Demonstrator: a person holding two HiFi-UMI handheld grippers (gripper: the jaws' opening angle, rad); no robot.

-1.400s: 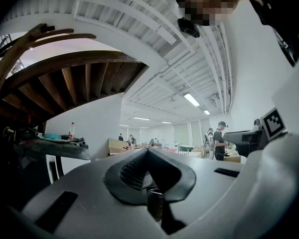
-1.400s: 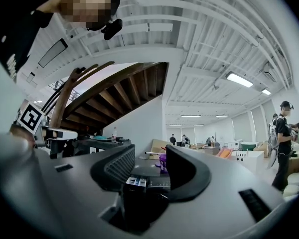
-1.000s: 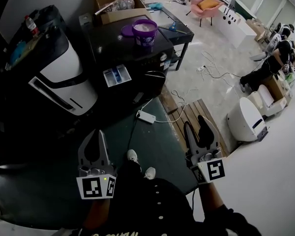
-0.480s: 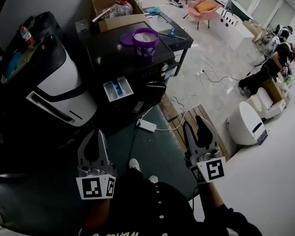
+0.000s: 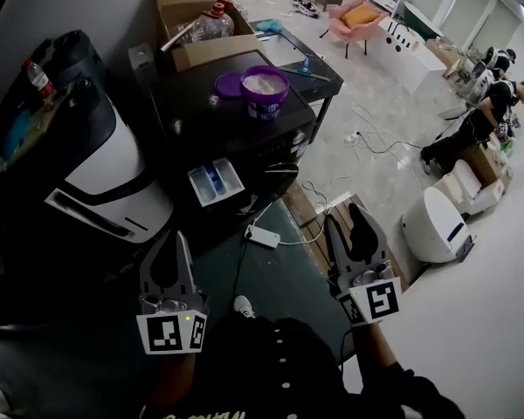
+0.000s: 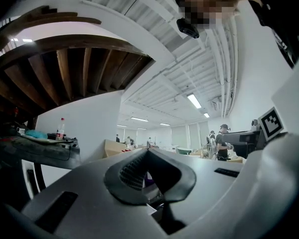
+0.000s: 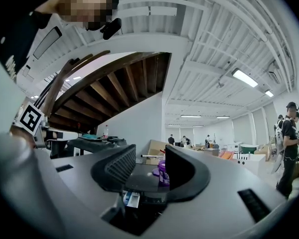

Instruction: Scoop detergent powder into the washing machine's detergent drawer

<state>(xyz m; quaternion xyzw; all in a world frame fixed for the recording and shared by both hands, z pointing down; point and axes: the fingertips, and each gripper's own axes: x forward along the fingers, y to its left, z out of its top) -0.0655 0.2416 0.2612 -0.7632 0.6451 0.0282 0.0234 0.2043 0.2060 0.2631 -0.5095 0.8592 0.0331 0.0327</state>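
A black washing machine stands ahead, with an open purple detergent tub and its lid on top. Its white detergent drawer is pulled out at the front. My left gripper is low at the left, well short of the machine, its fingertips meeting with nothing between them. My right gripper is held at the same height on the right; its jaws stand apart and empty, closing slightly. In the right gripper view the tub and drawer show between the jaws of the right gripper.
A black-and-white appliance stands left of the machine, a cardboard box with bottles behind it, a black table beside it. A power strip and cables lie on the floor. A white pod and people are on the right.
The washing machine, tub and drawer sit lower and nearer in the head view than a second ago. Both grippers keep their places in the frame.
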